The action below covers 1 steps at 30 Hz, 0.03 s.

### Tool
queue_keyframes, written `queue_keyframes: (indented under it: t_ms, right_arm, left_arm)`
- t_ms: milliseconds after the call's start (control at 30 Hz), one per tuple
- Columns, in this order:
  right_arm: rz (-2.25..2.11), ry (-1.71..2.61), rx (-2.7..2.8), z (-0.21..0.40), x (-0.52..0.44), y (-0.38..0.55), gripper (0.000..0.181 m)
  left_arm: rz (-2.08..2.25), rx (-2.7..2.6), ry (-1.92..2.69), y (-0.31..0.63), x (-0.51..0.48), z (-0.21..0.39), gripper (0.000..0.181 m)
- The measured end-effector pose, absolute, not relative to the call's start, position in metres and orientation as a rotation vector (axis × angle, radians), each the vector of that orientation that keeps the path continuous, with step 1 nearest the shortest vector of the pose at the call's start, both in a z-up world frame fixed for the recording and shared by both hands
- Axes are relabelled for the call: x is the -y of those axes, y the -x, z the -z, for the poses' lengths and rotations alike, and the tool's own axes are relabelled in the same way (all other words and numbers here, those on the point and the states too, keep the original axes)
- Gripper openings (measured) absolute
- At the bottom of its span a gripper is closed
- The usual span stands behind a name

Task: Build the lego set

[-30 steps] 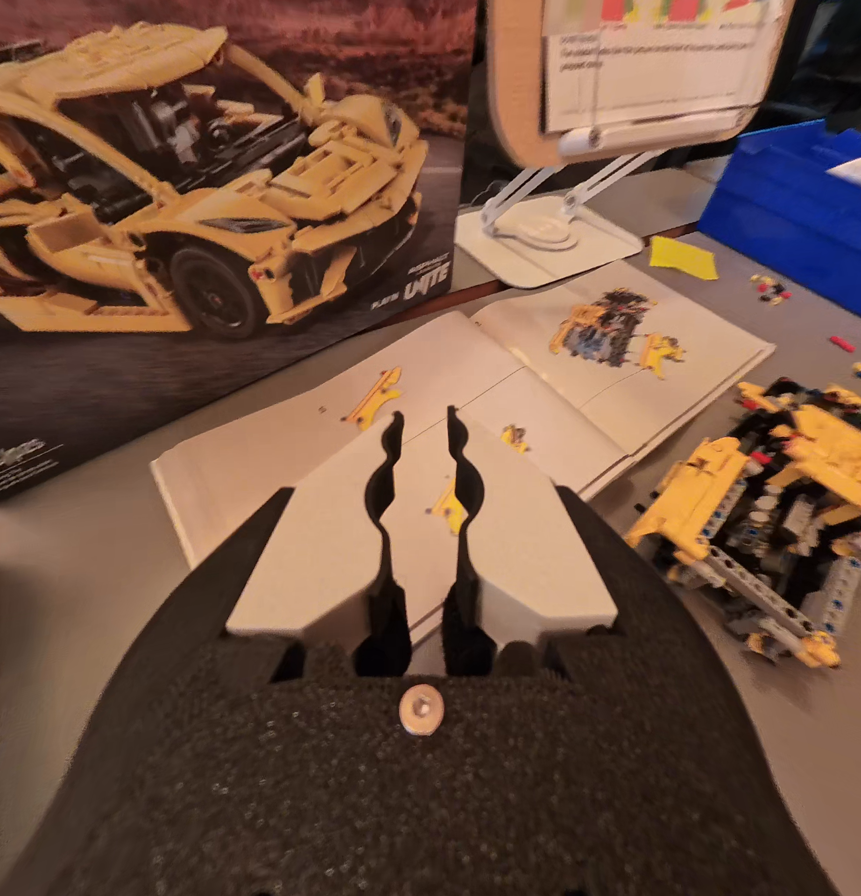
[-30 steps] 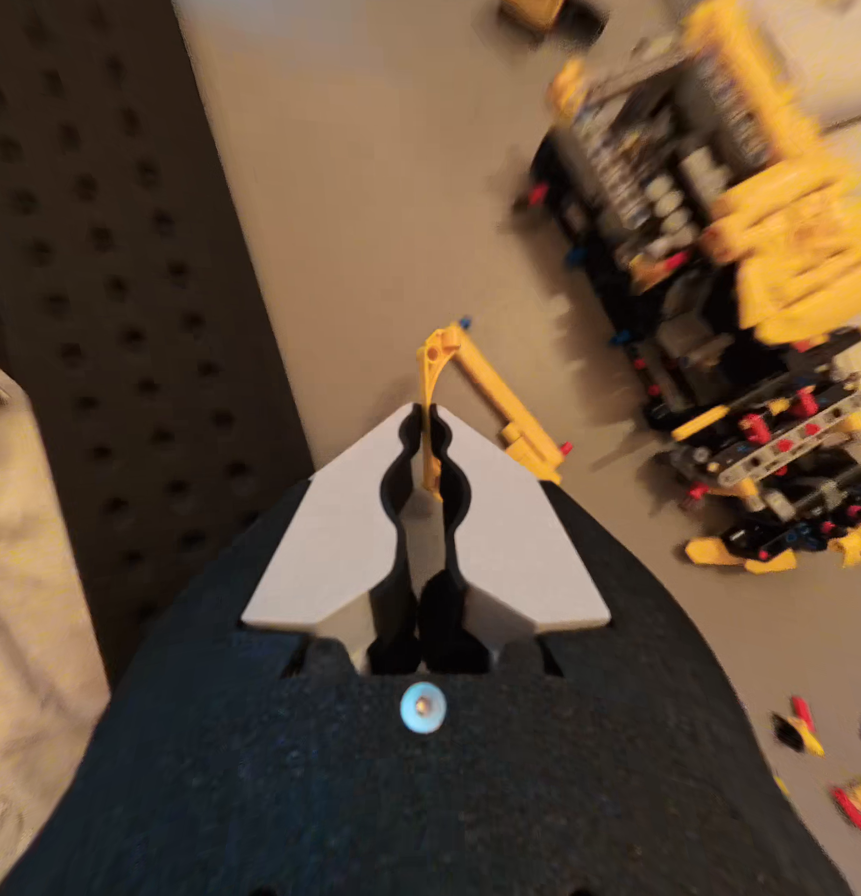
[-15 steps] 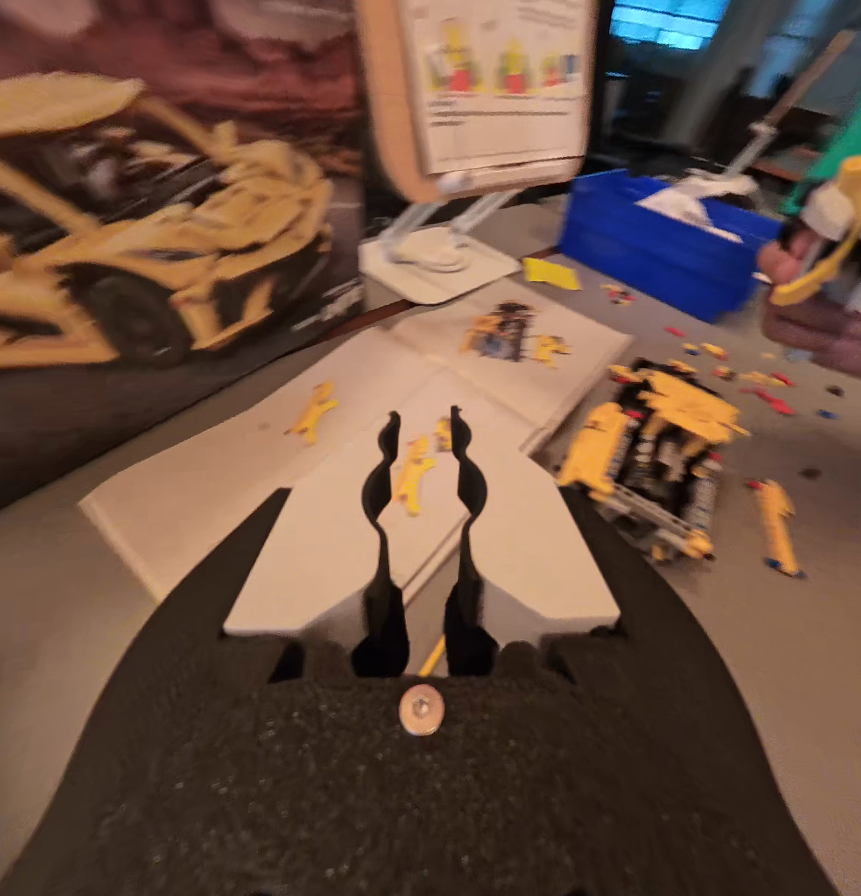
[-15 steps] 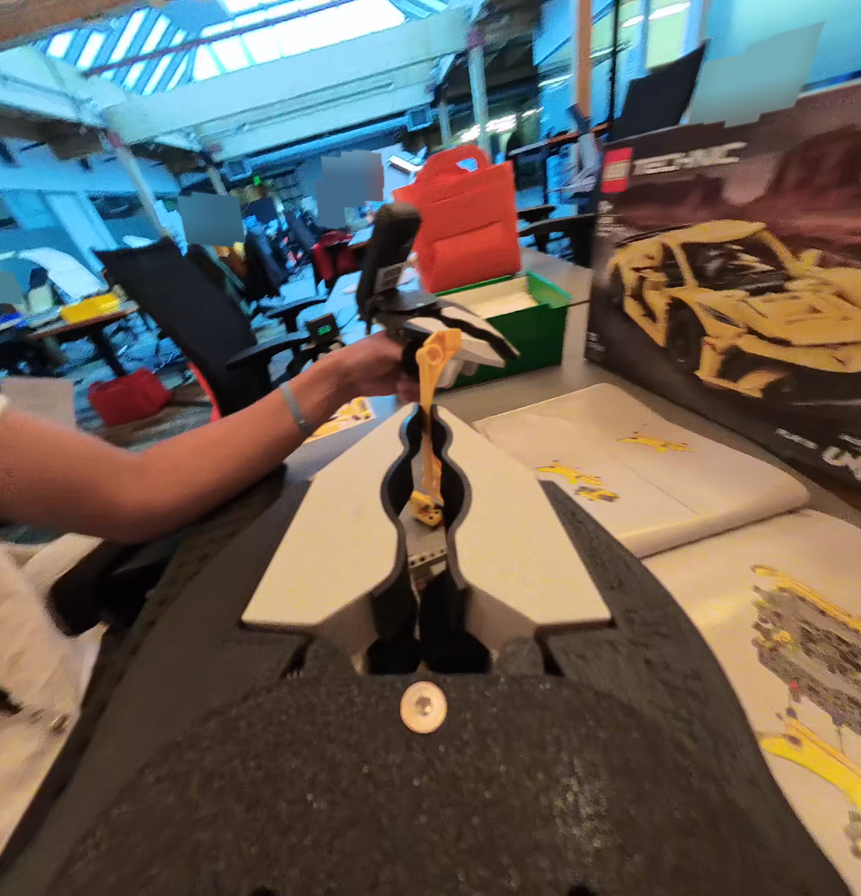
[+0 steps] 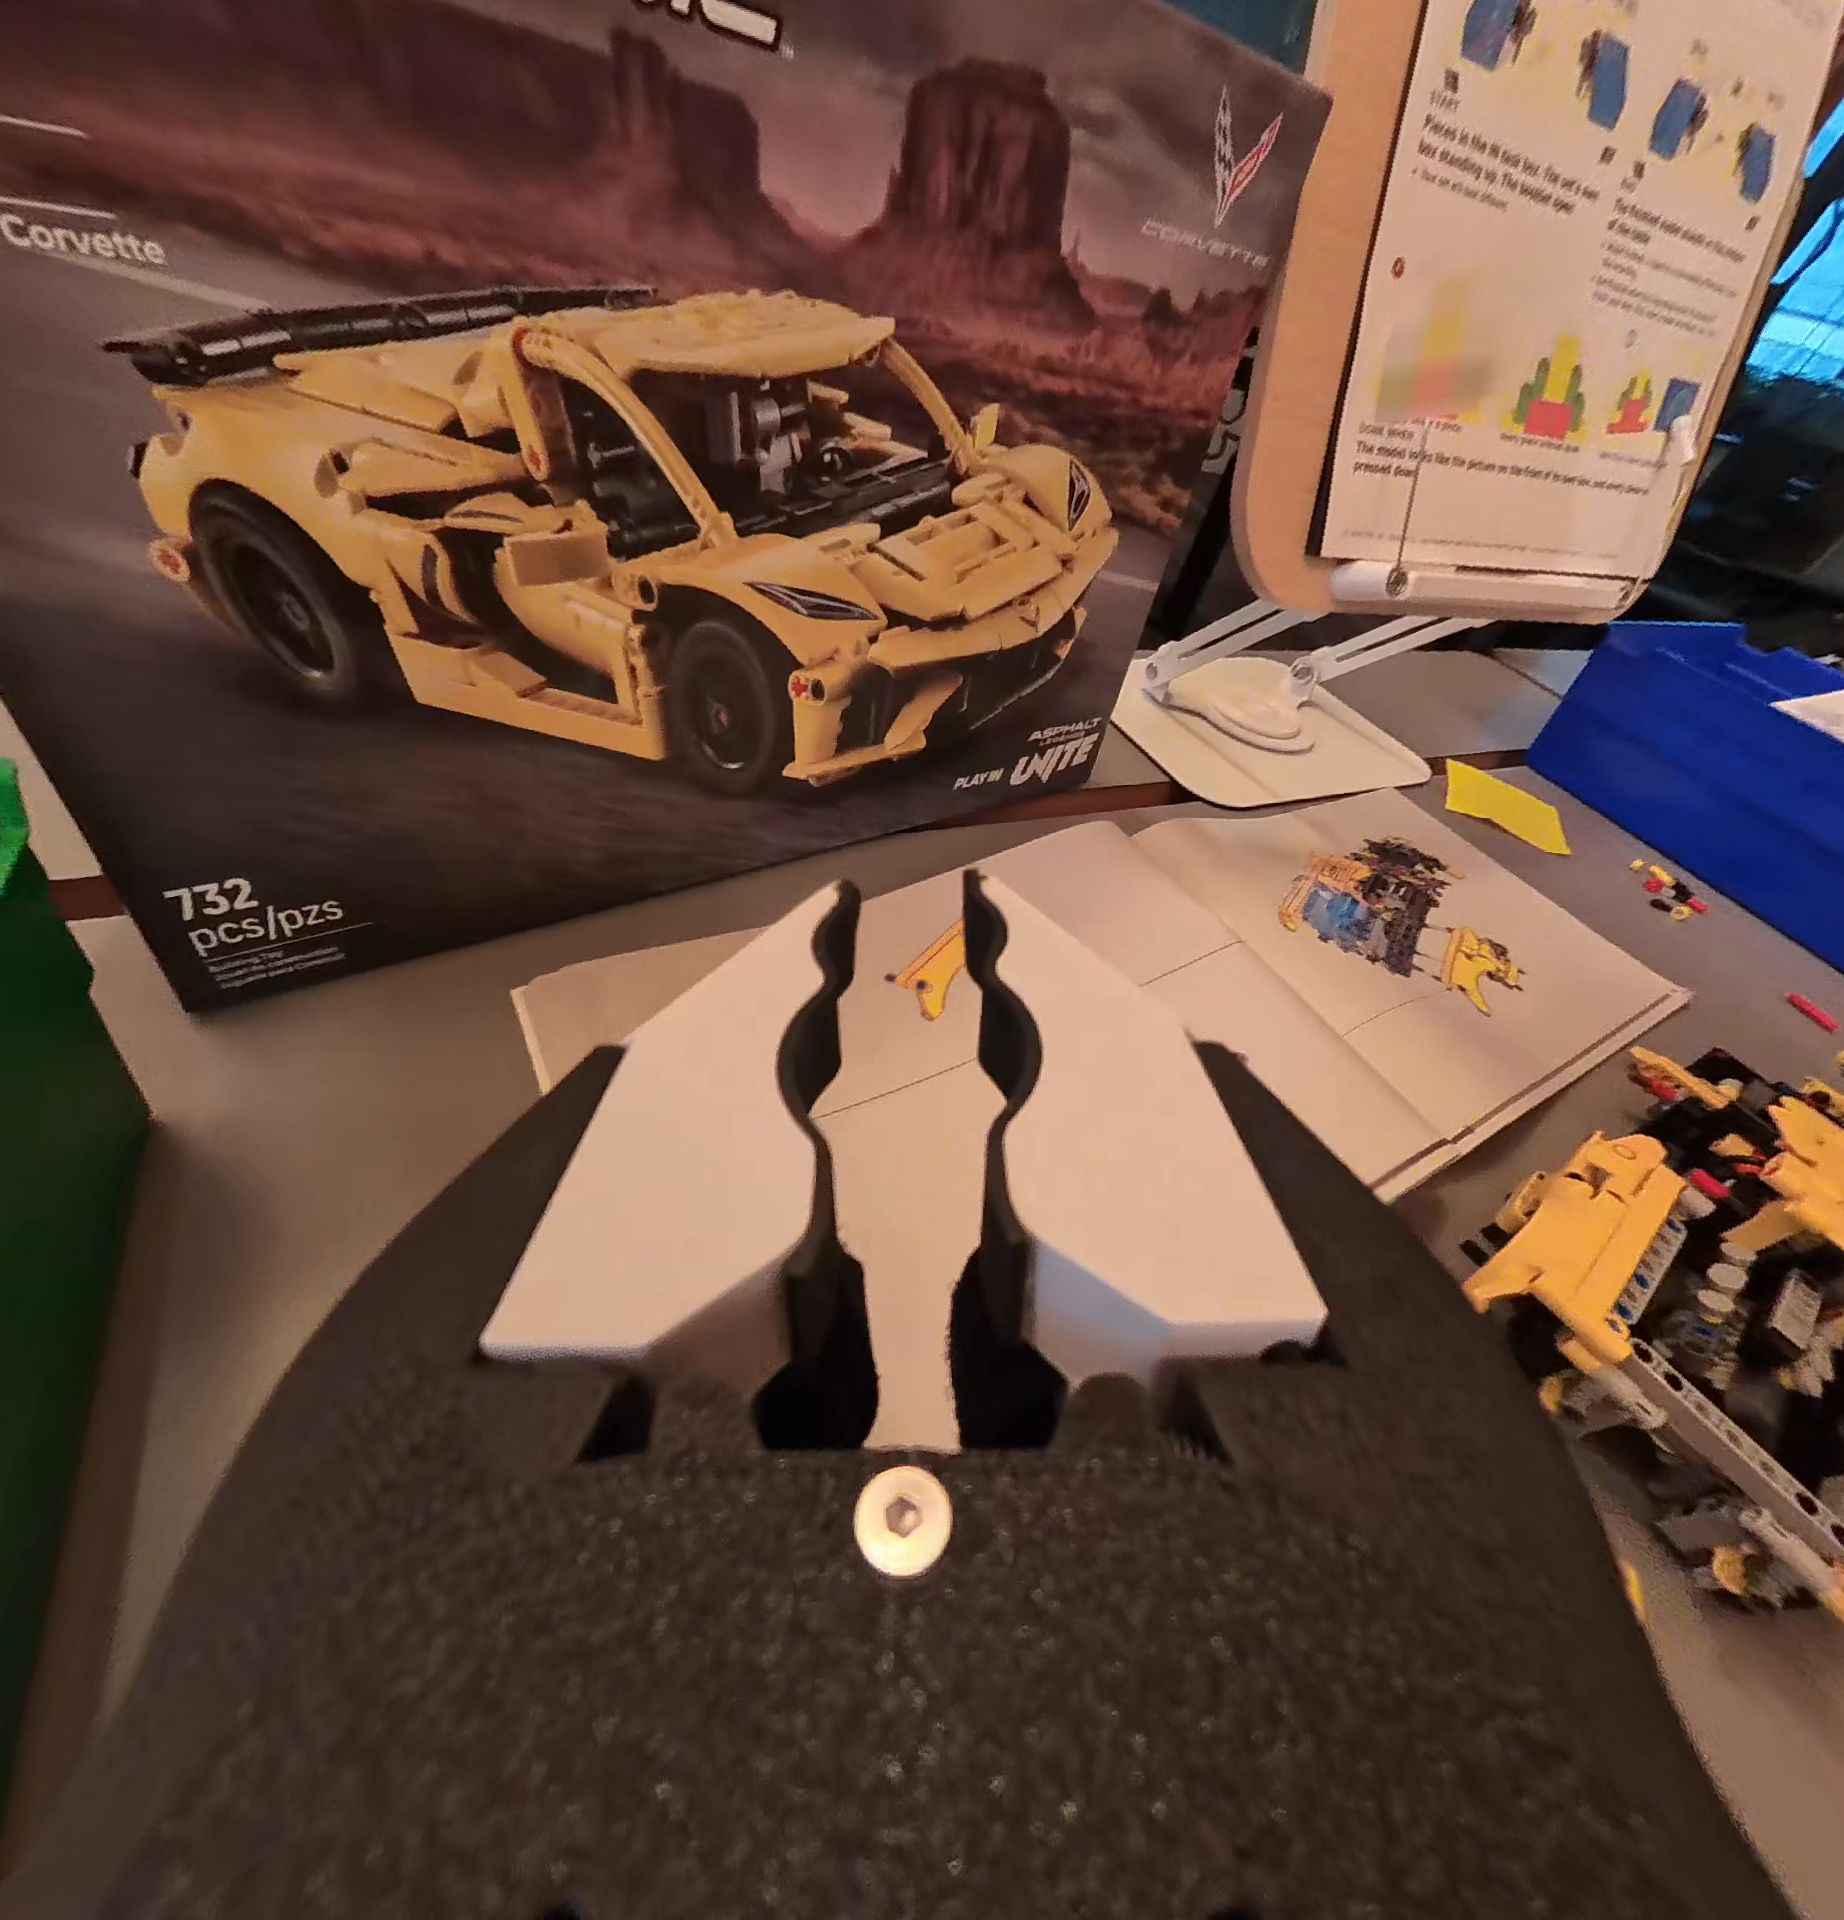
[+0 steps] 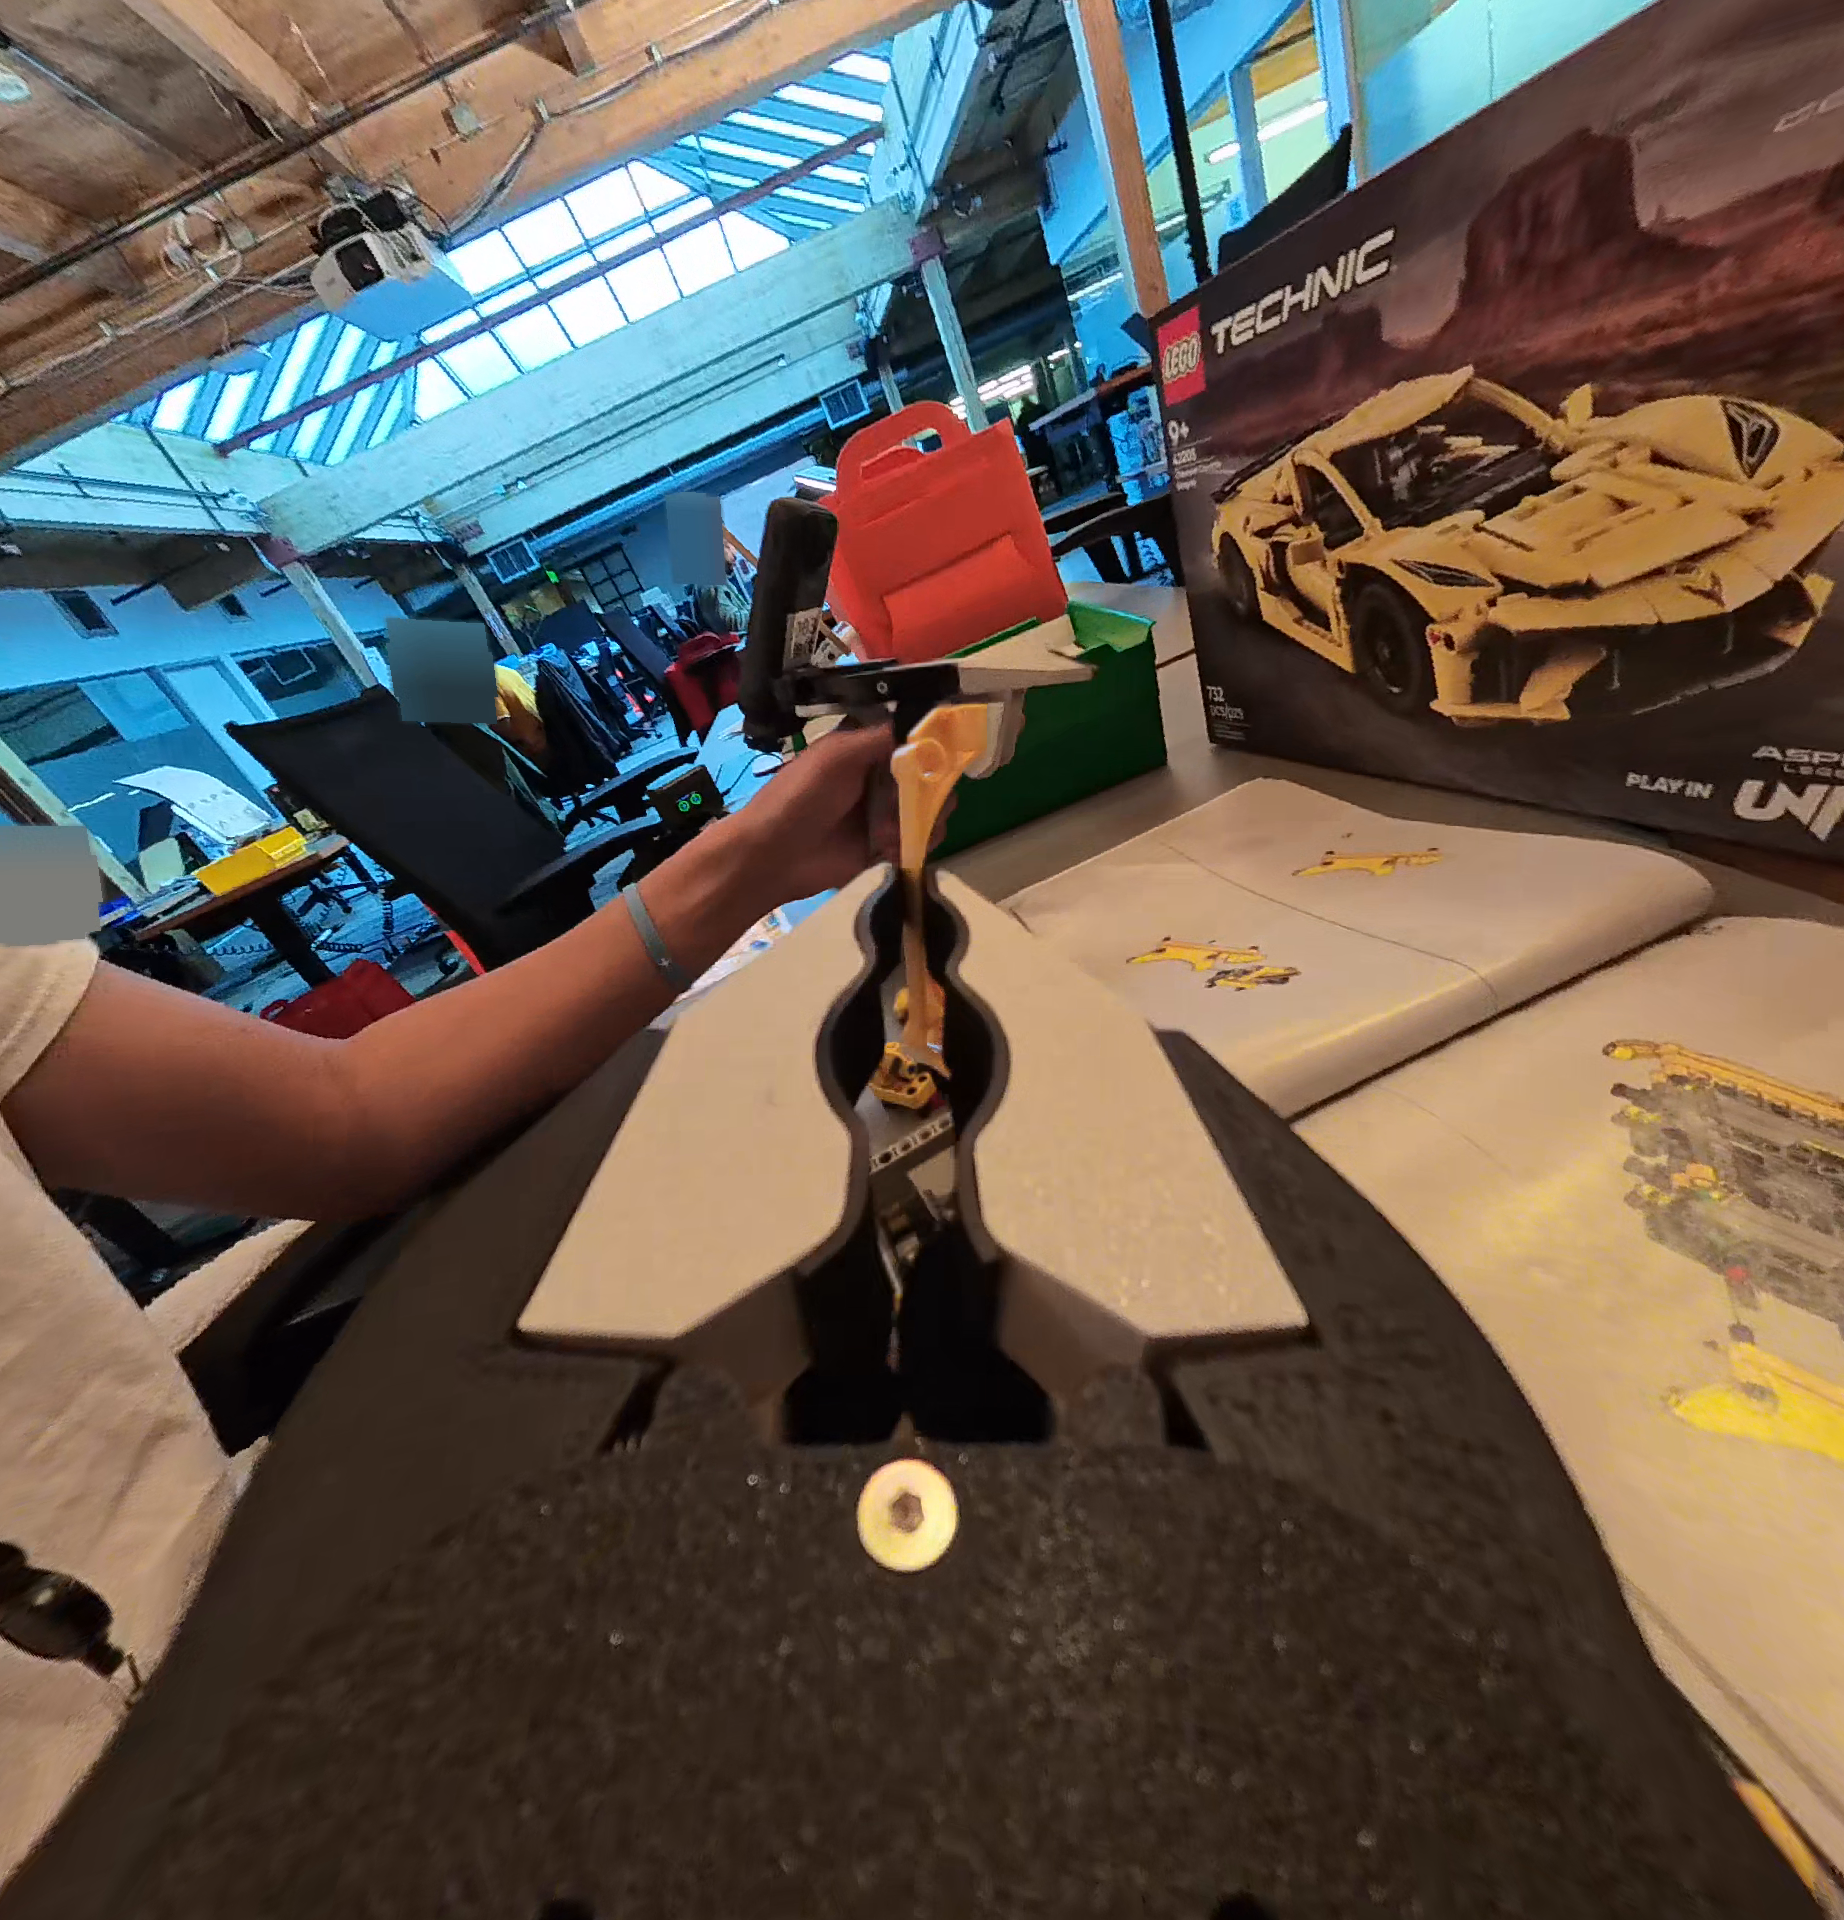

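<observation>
Lower right of the left wrist view: the half-built yellow car model (image 5: pixel 1687 1278) on the table. The left gripper (image 5: pixel 902 914), fingers spread and empty, points past it. The right gripper (image 6: pixel 910 914) pinches 1 long yellow piece (image 6: pixel 923 821), standing upright, centre frame.

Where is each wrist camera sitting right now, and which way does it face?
Left wrist view: sits behind the open, empty left gripper, low over the grey table, facing the set box and open manual; the partly built car lies to its right.
Right wrist view: sits behind the right gripper, shut on a yellow curved piece, facing across the table and into the room; the person's left hand and forearm show.
Shared: box, manual, green bin.
</observation>
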State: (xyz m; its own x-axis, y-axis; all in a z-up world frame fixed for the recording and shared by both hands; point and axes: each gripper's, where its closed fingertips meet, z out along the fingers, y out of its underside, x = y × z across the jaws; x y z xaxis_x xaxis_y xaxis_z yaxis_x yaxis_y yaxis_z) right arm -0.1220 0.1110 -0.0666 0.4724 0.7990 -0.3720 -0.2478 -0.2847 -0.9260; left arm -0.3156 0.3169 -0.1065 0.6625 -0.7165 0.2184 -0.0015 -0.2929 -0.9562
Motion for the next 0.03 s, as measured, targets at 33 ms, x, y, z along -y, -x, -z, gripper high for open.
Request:
queue_keyframes:
  t_ms: [33]
  right_arm:
    - [-1.095, 1.541, 0.492, 0.0678, -0.1126, 0.1201, 0.002]
  left_arm:
    - [0.77, -0.582, 1.741, 0.3154, -0.3174, 0.1069, 0.019]
